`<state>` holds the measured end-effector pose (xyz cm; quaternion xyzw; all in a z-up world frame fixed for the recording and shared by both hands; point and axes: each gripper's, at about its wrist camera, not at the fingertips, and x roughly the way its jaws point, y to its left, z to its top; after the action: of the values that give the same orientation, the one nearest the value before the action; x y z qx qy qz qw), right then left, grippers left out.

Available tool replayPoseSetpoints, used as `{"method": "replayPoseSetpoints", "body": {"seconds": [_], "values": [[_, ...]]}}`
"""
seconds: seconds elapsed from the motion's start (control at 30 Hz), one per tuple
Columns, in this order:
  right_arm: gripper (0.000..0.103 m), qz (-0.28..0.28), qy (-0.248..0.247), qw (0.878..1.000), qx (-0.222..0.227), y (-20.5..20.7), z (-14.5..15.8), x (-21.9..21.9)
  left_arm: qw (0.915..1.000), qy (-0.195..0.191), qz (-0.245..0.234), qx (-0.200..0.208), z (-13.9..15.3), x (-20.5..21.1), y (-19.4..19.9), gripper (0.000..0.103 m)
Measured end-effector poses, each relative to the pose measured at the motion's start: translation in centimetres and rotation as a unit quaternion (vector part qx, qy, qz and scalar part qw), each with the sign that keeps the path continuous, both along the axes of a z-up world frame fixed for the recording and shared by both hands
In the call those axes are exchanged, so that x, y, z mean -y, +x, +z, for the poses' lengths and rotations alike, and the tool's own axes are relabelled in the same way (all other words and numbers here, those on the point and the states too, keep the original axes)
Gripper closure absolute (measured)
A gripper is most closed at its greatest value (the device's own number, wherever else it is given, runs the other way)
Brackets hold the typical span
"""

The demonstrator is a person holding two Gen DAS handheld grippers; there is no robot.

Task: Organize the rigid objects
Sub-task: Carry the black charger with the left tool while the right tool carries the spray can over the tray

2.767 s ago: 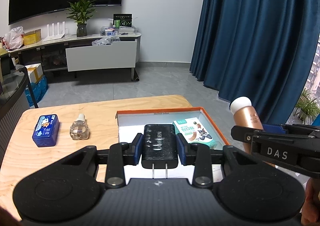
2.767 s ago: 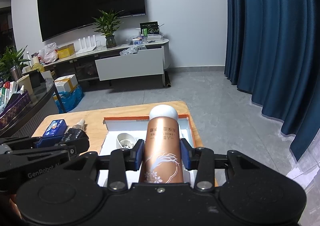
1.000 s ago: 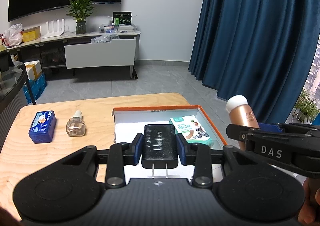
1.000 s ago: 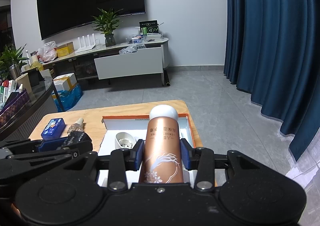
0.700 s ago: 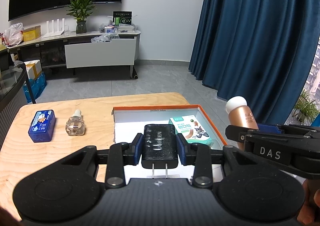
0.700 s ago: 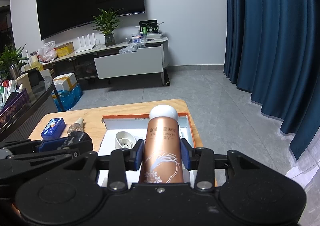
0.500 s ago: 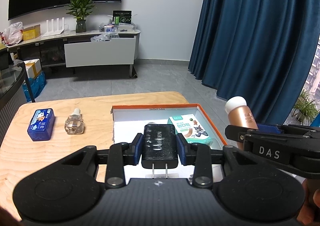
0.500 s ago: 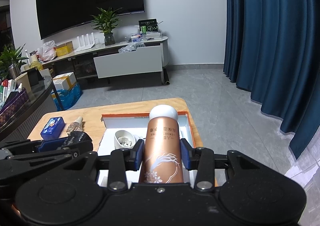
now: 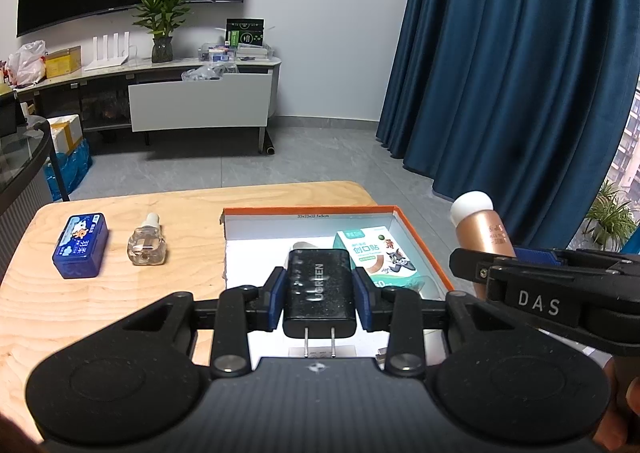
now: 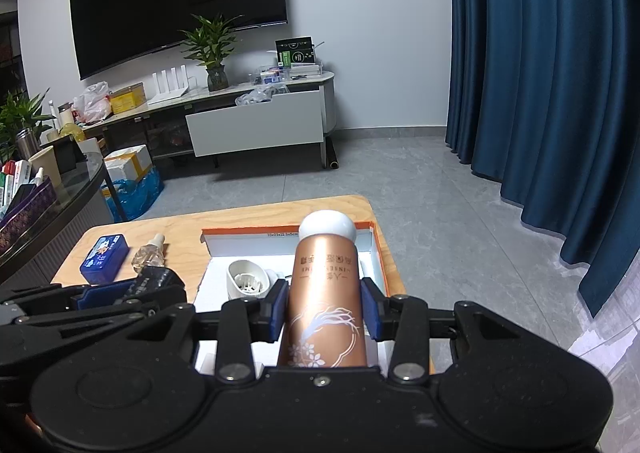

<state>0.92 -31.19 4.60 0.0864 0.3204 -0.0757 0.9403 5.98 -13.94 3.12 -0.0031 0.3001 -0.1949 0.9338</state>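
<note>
Charger (image 9: pixel 319 289) clamped in left gripper (image 9: pixel 319 303); right gripper (image 10: pixel 323 313) closed around copper bottle (image 10: pixel 325 293)

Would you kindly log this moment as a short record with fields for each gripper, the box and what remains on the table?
left gripper: shut on black charger, prongs toward the camera, held above the box
right gripper: shut on rose-gold bottle, white cap pointing away
orange-rimmed box: open; holds bandage carton and white cup-like item
wooden table: blue tin and small clear bottle left of the box, apart from each other
</note>
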Motion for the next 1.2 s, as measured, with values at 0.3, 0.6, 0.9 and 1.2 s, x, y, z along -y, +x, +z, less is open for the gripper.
{"method": "replayPoseSetpoints", "body": {"seconds": [0.3, 0.6, 0.9, 1.2], "values": [[0.055, 0.0, 0.0, 1.0, -0.002, 0.07, -0.21, -0.14, 1.0, -0.001, 0.001, -0.001, -0.13, 0.01, -0.01, 0.066], [0.055, 0.0, 0.0, 1.0, -0.003, 0.14, -0.52, -0.24, 1.0, 0.0, 0.001, -0.002, -0.23, 0.08, -0.02, 0.066], [0.055, -0.002, -0.001, 1.0, -0.004, 0.22, -0.78, -0.14, 1.0, 0.0, 0.0, 0.0, -0.24, 0.12, -0.04, 0.066], [0.055, -0.002, 0.0, 1.0, -0.004, 0.24, -0.75, -0.11, 1.0, 0.001, -0.001, 0.0, -0.25, 0.19, 0.07, 0.066]]}}
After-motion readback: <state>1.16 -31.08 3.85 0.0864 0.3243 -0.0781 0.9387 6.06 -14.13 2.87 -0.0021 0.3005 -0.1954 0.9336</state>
